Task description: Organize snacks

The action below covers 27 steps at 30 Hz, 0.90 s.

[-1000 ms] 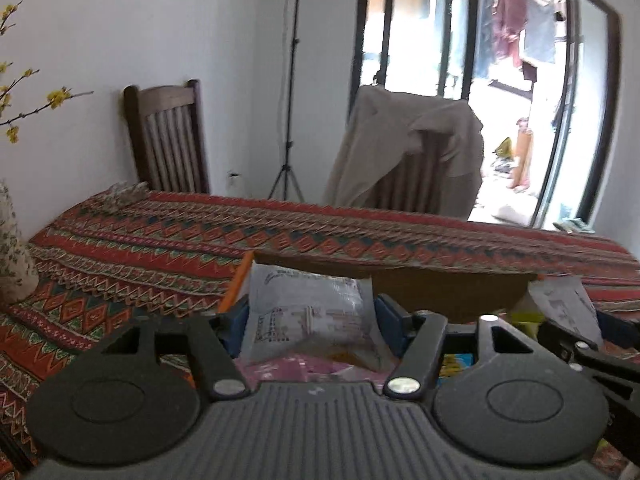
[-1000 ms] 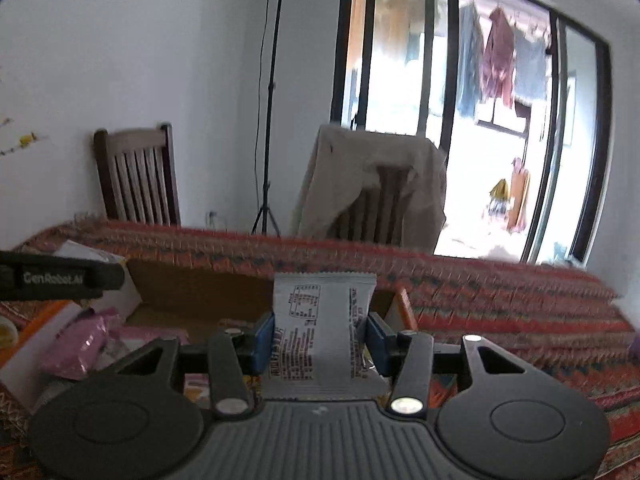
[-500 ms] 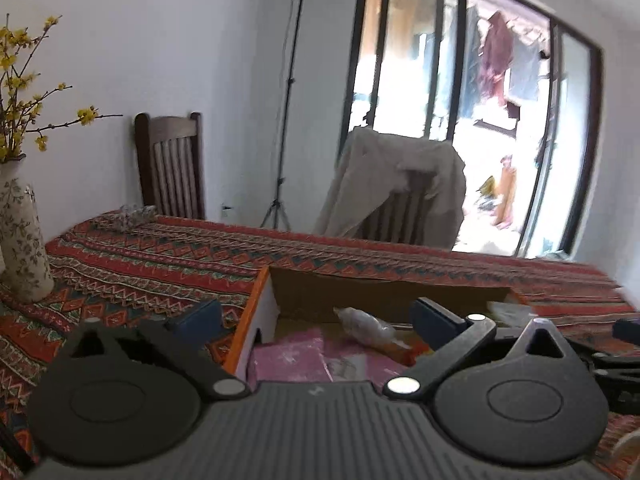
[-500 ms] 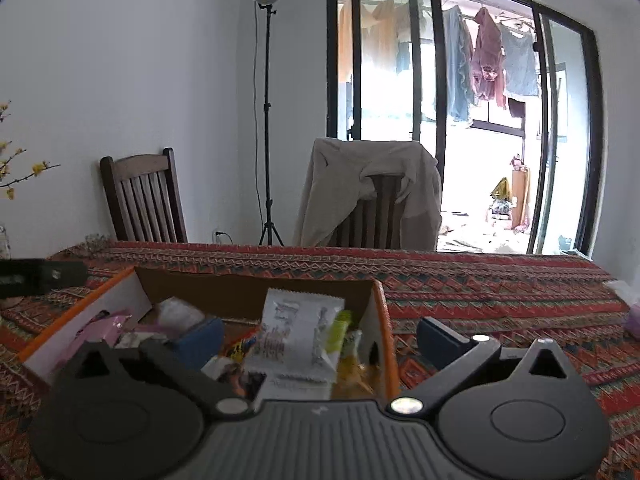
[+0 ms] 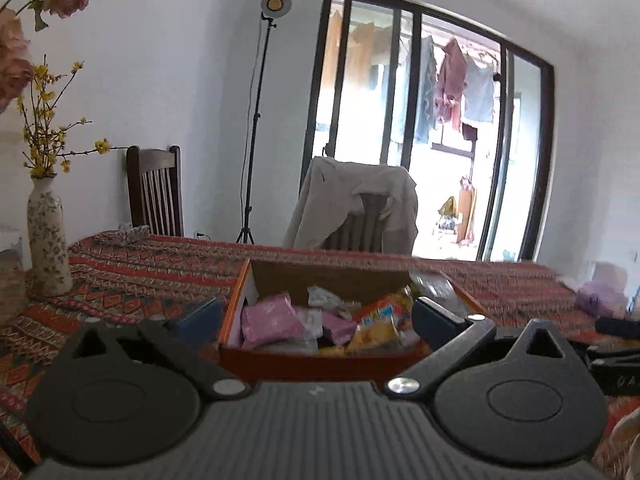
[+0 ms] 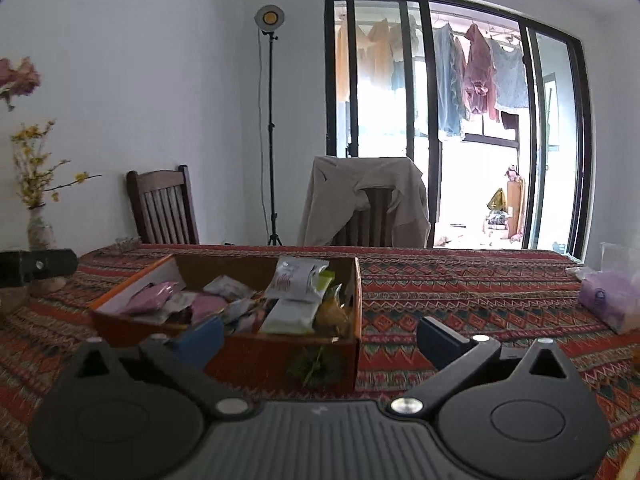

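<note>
The orange cardboard box (image 6: 248, 356) sits on the bench ahead of both pairs of jaws, its plain brown inner walls showing, and it is heaped with snack packets. In the right wrist view a white crinkly packet with red print (image 6: 298, 276) stands tilted against the far right corner, a flat pale green-edged pack (image 6: 290, 316) lies below it, and glossy pink pouches (image 6: 150, 296) bunch up toward the left end. From the left wrist view the same box (image 5: 320, 362) lies straight between the jaws, with a soft pink pouch (image 5: 270, 320) at its left and yellow-orange foil packets (image 5: 380, 328) crumpled at its right.

The left gripper (image 5: 316, 320) stands spread wide, its blue padded fingers apart with nothing between them but the sight of the box beyond. The right gripper (image 6: 320, 336) is just as wide and holds nothing; its left finger overlaps the box's near wall in the picture, its right finger is over bare cloth.

The bench wears a woven cloth (image 6: 460, 300) in red, orange and green zigzag bands. Off to the right of the right jaws lies a translucent lilac plastic pack (image 6: 608, 300). Left of the left jaws rises a slim, speckled ceramic vase (image 5: 48, 240) with yellow blossom twigs. Behind the bench are a dark slatted wooden chair (image 5: 156, 192), a second chair draped in a beige jacket (image 5: 356, 204), and a thin black light stand (image 5: 256, 120) with a round lamp.
</note>
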{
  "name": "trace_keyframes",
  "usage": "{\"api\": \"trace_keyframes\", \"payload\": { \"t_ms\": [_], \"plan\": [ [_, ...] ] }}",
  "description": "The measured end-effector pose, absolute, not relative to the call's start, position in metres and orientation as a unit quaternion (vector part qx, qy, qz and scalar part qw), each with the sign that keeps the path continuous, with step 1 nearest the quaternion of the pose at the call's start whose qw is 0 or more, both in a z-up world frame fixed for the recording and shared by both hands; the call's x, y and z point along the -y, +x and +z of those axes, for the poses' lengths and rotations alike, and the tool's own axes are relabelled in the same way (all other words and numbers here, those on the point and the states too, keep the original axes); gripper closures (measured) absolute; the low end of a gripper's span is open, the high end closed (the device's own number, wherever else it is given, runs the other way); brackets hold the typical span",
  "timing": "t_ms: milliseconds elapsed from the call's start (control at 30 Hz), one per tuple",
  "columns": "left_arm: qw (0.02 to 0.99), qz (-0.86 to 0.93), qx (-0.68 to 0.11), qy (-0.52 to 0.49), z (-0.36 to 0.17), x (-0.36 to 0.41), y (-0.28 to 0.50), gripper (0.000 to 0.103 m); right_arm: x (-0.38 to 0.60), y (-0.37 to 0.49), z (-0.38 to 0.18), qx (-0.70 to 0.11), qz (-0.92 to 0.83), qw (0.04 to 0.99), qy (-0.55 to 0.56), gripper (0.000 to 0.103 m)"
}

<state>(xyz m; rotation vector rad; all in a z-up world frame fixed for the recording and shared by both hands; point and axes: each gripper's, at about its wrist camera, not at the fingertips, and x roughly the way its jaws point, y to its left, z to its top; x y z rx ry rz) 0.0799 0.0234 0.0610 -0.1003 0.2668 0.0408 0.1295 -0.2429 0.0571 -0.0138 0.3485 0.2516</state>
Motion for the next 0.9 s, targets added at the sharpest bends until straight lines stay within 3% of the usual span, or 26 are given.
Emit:
{"api": "trace_keyframes", "payload": {
  "t_ms": [467,900],
  "plan": [
    [0.984,0.025,-0.169,-0.04,0.02,-0.012,0.013,0.0,0.25,0.065,0.03,-0.21,0.152,0.966,0.005,0.0],
    [0.977,0.015,-0.21,-0.028,-0.006,-0.002,0.007,0.0,0.244,0.063,0.012,-0.238,0.153,0.959,0.005,0.0]
  ]
}}
